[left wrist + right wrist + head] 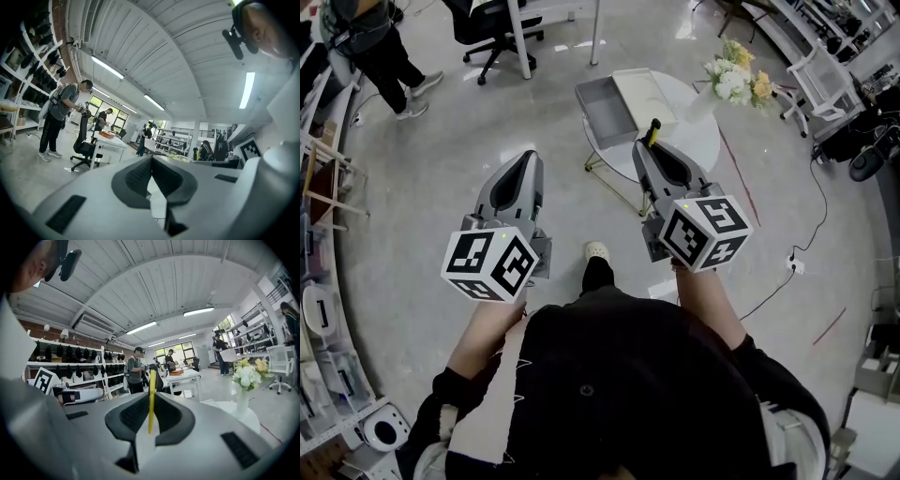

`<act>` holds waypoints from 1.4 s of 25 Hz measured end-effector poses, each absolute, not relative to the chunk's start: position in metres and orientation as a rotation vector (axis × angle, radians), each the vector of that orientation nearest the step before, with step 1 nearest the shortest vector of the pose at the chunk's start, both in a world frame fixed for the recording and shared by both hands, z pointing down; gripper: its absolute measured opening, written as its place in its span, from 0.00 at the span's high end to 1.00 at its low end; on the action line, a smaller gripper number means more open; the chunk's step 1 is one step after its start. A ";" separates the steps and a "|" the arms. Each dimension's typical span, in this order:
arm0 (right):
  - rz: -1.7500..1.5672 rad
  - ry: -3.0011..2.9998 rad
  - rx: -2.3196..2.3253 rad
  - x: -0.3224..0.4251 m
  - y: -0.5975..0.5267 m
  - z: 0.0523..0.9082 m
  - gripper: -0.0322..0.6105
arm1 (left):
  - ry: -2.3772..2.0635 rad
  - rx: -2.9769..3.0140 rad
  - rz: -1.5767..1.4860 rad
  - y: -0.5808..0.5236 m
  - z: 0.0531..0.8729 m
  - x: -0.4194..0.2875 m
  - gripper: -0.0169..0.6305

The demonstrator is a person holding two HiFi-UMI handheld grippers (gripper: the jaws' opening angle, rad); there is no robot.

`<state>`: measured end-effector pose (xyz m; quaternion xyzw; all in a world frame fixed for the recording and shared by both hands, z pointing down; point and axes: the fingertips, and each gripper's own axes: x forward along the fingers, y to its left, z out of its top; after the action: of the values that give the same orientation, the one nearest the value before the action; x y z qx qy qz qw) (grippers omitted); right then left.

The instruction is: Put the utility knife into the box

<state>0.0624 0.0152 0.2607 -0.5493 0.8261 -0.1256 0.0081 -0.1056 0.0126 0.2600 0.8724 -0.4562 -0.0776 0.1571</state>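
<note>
- In right gripper [645,150]: yellow utility knife [151,399], clamped upright between the jaws.
- Left gripper [525,161]: jaws pressed together, nothing between.
- On round white table [698,141]: open grey box [605,111], near the knife, apart from it.

Your left gripper [528,157] points forward and away from you, jaws together with nothing between them. Its marker cube [490,264] faces back at you. Your right gripper [648,147] points the same way, set a little further out, with its jaws clamped on the utility knife [152,394], which stands upright between the pads. The grippers are roughly parallel, apart and not touching. Your left forearm [486,330] and right forearm [710,302] are both bare, reaching out from black sleeves.
</note>
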 end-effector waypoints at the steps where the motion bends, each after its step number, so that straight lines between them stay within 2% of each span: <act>1: -0.396 2.578 -1.710 0.065 0.008 0.260 0.89 | -1.306 2.502 -0.223 0.007 0.259 -0.103 0.96; 21: -0.447 2.627 -1.637 0.119 -0.125 0.275 0.89 | -1.379 2.471 -0.188 -0.119 0.263 -0.051 0.96; 35: -0.391 2.649 -1.568 0.145 -0.178 0.267 0.89 | -1.454 2.508 -0.217 -0.161 0.246 -0.026 0.96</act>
<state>0.1446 -0.1783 0.2668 -0.5051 0.8536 -0.1260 0.0193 -0.0263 -0.1610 0.2465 0.8568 -0.4966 -0.0741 0.1170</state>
